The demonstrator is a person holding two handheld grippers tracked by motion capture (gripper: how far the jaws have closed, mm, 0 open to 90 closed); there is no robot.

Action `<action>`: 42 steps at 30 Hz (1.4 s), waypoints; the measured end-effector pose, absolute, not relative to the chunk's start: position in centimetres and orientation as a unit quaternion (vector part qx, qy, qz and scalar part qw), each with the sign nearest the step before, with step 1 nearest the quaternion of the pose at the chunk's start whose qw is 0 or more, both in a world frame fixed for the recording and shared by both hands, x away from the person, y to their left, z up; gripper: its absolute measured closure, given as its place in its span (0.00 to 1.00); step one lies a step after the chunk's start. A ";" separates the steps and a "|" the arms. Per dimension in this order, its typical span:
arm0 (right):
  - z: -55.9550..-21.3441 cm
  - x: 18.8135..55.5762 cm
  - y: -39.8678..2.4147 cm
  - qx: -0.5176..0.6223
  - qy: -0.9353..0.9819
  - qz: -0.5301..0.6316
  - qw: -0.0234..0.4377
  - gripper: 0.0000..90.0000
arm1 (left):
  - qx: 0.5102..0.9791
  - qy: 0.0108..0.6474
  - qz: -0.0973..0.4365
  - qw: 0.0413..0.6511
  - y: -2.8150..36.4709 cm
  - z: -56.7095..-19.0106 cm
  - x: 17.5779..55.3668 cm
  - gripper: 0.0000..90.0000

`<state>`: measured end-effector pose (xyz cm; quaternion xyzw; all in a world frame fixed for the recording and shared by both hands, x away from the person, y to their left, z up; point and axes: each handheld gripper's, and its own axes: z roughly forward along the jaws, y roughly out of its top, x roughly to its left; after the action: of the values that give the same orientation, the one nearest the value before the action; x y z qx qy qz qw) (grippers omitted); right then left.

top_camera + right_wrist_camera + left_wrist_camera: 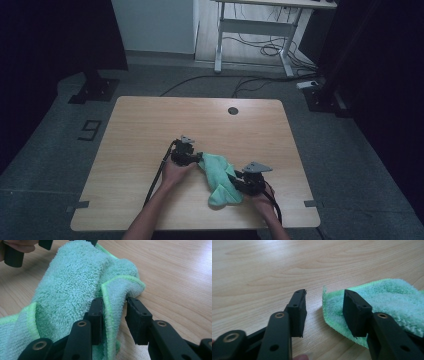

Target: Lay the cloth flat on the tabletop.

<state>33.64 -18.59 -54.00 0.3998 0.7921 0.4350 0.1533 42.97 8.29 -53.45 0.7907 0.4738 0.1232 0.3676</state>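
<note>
Green cloth (75, 290): a fold between the right gripper's (113, 315) part-open jaws, seemingly unpinched.

A crumpled mint-green terry cloth (219, 181) lies on the light wooden table (150, 125), between the left gripper (199, 159) and right gripper (234, 180), both seemingly touching it.

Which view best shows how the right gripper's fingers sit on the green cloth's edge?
The right gripper view: a hemmed fold of the green cloth stands between the right gripper fingers. The high view shows the whole cloth crumpled between both grippers. The left gripper view shows one corner lying under one finger.
</note>
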 end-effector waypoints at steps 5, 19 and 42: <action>-54.2 33.7 -18.5 0.399 0.793 0.432 0.157 0.74 | 0.794 0.474 0.107 0.366 8.0 -54.1 43.0 0.71; -53.4 33.4 -18.9 0.402 0.781 0.443 0.179 0.75 | 0.794 0.453 0.101 0.392 8.6 -54.1 42.0 0.98; -51.9 33.1 -21.3 0.426 0.739 0.481 0.202 0.94 | 0.779 0.438 0.117 0.432 10.7 -51.2 39.9 0.99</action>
<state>33.14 -21.28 -51.89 0.4262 0.7392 0.4807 0.2023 39.90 10.70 -51.19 0.7794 0.4379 0.1174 0.4325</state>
